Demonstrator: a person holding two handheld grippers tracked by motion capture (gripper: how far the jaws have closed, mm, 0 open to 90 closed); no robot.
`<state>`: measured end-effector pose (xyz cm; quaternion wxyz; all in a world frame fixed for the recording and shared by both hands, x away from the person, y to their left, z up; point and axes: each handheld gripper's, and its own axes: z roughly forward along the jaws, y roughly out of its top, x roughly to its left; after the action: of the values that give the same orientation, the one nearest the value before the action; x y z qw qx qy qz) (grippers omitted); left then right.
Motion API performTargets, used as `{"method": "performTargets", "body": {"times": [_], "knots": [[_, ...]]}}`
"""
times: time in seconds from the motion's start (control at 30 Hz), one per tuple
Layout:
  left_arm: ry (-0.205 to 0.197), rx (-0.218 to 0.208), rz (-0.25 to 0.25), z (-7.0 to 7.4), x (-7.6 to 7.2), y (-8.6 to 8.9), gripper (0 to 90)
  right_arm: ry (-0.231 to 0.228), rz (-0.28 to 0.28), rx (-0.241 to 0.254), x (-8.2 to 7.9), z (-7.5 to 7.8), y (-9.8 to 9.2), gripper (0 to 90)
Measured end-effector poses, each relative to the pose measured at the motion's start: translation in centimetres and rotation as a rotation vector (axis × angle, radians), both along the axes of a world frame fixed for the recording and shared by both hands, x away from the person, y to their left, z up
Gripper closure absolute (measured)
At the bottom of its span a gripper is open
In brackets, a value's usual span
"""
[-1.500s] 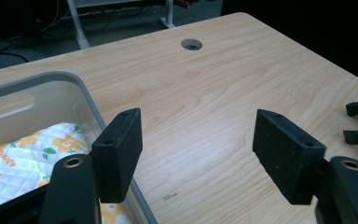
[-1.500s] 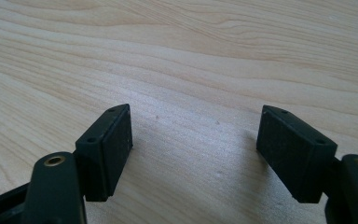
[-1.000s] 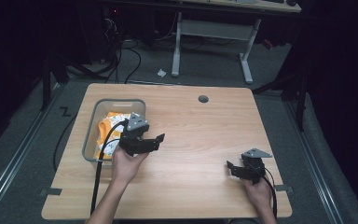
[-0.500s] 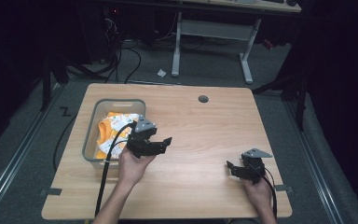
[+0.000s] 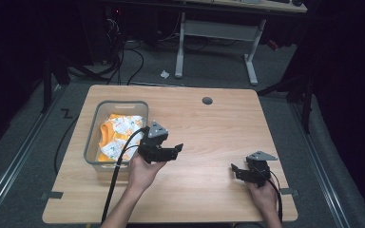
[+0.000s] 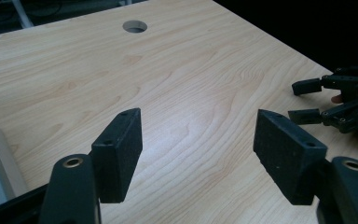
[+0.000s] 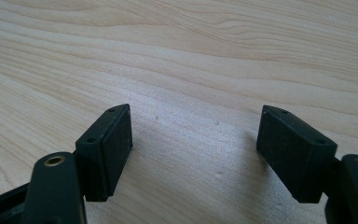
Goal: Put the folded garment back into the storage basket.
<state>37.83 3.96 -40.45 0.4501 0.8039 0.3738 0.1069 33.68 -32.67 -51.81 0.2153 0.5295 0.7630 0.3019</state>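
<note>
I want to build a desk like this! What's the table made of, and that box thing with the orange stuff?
The table looks like pale wood or wood-look laminate: grain lines show, with a soft sheen. The box seems to be clear, greyish plastic, since its walls let the contents show through. The orange stuff looks like crumpled printed cloth.

The table [image 5: 204,128] has a light wood-grain top, rectangular with rounded corners, and stands on a grey floor [image 5: 28,156]. A round cable hole [image 5: 207,100] sits near the far edge, a little right of centre. On the left part of the table rests a clear plastic bin [image 5: 95,137] with rounded corners, its long side running front to back. Inside the bin lies orange and white patterned cloth [image 5: 119,135]. The wood around the bin shows bare grain.
</note>
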Motion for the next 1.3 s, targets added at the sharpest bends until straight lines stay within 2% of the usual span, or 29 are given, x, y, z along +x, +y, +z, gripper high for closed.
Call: {"method": "performTargets", "body": {"times": [0.27, 0.4, 0.67, 0.77, 1.0, 1.3], "knots": [[-0.007, 0.011, -0.014, -0.6, -0.4, -0.5, 33.0, 0.000, 0.000, 0.000, 0.0, 0.0, 0.0, 27.0], [0.003, 0.003, -0.015, -1.1, -0.5, -0.7, 33.0, 0.000, 0.000, 0.000, 0.0, 0.0, 0.0, 26.9], [-0.009, 0.017, -0.028, -1.8, -1.1, -1.3, 33.0, 0.001, -0.001, 0.001, 0.0, 0.0, 0.0, 27.0], [0.005, 0.017, -0.035, -2.5, -1.1, -1.5, 33.0, 0.001, 0.000, 0.002, 0.0, 0.0, 0.0, 27.0], [0.015, 0.055, -0.053, -3.6, -1.2, -1.8, 33.0, 0.001, -0.001, 0.002, 0.0, 0.0, 0.0, 27.0], [0.031, 0.056, -0.056, -4.8, -1.5, -2.2, 33.1, 0.001, -0.001, 0.002, 0.0, 0.0, 0.0, 27.0]]}}
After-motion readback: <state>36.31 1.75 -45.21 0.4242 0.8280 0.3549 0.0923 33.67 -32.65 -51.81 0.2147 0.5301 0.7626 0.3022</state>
